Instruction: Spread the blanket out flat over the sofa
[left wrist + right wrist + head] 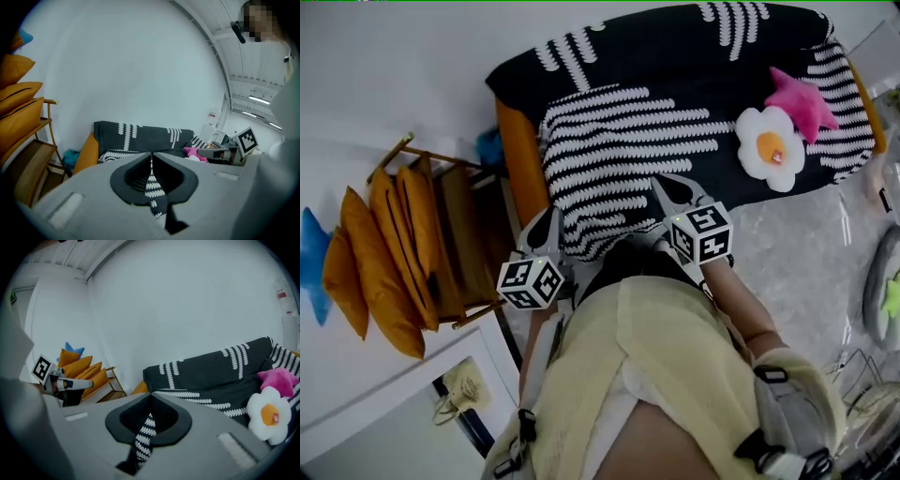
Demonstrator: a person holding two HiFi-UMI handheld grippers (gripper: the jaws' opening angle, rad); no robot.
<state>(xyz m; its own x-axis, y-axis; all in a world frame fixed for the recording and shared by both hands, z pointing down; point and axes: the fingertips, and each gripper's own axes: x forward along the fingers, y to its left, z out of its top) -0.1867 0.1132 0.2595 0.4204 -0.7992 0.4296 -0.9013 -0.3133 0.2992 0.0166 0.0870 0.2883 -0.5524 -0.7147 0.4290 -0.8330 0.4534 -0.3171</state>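
Observation:
A black blanket point(666, 103) with white stripe patterns lies draped over the orange sofa point(517, 150), covering its back and seat. The near edge hangs toward me, held at two spots. My left gripper point(551, 234) is shut on the blanket's near left edge, and a striped strip point(152, 185) is pinched between its jaws. My right gripper point(673, 199) is shut on the near edge further right, with striped fabric point(145, 432) caught between its jaws. Both grippers hover in front of the sofa seat.
A white egg-shaped plush point(771, 146) and a pink star plush point(803, 101) rest on the blanket at the sofa's right. A wooden rack point(455, 234) with orange cushions point(380, 253) stands left of the sofa. A white wall runs behind.

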